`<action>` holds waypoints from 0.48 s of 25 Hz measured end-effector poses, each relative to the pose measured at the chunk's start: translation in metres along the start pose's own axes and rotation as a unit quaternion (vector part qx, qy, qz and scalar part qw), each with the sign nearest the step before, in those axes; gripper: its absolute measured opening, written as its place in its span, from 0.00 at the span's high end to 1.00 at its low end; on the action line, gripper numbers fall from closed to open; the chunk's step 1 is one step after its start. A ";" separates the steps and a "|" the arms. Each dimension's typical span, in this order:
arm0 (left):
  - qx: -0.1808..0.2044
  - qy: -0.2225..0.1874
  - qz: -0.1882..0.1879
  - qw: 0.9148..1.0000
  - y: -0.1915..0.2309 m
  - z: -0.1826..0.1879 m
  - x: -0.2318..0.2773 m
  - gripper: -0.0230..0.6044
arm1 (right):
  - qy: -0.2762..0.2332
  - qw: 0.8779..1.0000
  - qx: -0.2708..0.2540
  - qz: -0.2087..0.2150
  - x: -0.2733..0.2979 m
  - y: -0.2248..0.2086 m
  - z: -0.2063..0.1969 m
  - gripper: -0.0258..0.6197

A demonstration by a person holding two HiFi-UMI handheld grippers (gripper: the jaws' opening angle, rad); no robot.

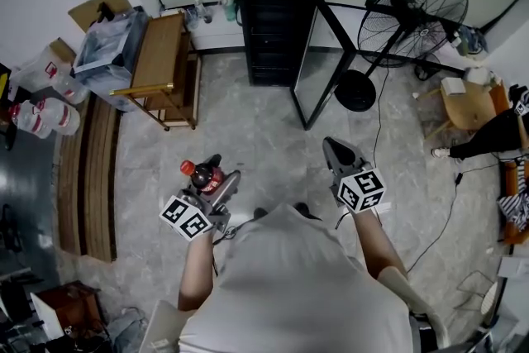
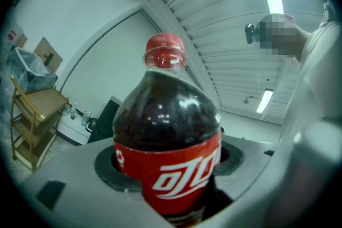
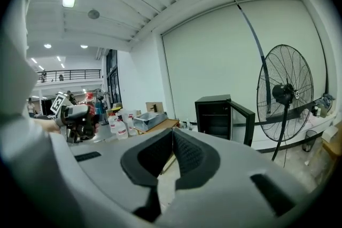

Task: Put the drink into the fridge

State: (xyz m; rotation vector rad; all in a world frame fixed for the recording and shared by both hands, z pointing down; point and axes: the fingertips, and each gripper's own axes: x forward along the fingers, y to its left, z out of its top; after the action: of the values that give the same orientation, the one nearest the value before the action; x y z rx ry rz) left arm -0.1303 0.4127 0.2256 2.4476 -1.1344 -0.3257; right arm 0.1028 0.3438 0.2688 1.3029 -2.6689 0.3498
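Observation:
A cola bottle (image 1: 204,175) with a red cap and red label is held upright in my left gripper (image 1: 216,180), whose jaws are shut on its body. In the left gripper view the bottle (image 2: 168,147) fills the middle, between the pads of the left gripper (image 2: 170,173). My right gripper (image 1: 337,151) is shut with nothing in it; its dark pads meet at the tip (image 3: 172,133). The black fridge (image 1: 277,21) stands ahead across the floor with its door (image 1: 318,66) swung open. The right gripper view shows the fridge (image 3: 214,117) and its dark inside.
A wooden shelf cart (image 1: 161,66) and a plastic bin (image 1: 107,50) stand left of the fridge, with water jugs (image 1: 45,116) at the far left. A big floor fan (image 1: 413,12) stands right of the door, its cable trailing over the floor. A wooden stool (image 1: 467,103) is at far right.

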 end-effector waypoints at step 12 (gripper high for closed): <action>-0.013 0.006 -0.002 1.000 0.042 0.005 -0.031 0.48 | 0.020 1.000 0.005 -0.014 0.025 0.032 -0.019 0.95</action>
State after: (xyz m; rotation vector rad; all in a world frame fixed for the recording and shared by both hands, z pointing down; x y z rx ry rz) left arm -0.1799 0.4104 0.2420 2.4266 -1.1124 -0.3240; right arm 0.0625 0.3490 0.2886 1.3218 -2.6161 0.3821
